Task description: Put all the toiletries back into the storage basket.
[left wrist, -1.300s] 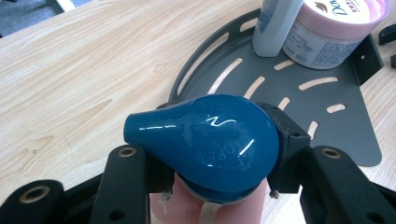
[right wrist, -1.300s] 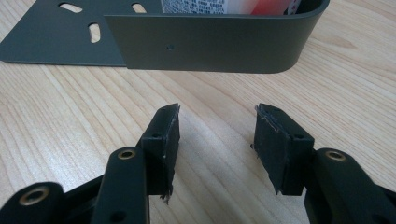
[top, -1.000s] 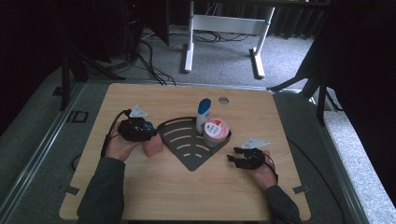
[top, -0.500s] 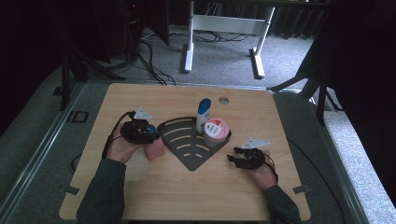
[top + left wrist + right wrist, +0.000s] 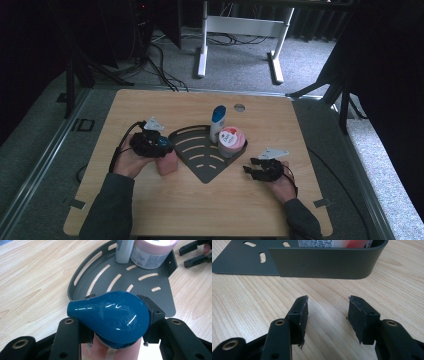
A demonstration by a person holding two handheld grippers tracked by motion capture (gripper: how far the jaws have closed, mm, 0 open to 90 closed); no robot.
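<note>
A: High view first. Left gripper (image 5: 161,146) closed round a pink bottle (image 5: 167,163) with a blue cap, just off the left edge of the dark corner tray (image 5: 197,159). Bottle resting on the wooden table (image 5: 165,107), or maybe just above it; hard to tell at this distance.

B: Agreed. Right gripper (image 5: 253,170) low over the table near the tray's right corner, jaws apart, nothing between them. Inside the tray, a white bottle with a blue cap (image 5: 217,123) upright, touching a pink jar (image 5: 231,141).

A: Left gripper view next. Blue cap (image 5: 110,316) large between the two black jaws, pads pressed against the bottle's sides, pink body (image 5: 117,352) showing below. Tray (image 5: 160,293) right behind the cap, slots visible. White bottle (image 5: 123,251) and pink jar (image 5: 151,251) at the tray's far wall.

B: Other gripper (image 5: 193,252) visible top right, beyond the tray.

A: Right gripper view last. Jaws held moderately wide, bare wood (image 5: 327,320) between the pads (image 5: 302,315). Tray's curved wall (image 5: 327,263) straight ahead, near but not touching.
</note>
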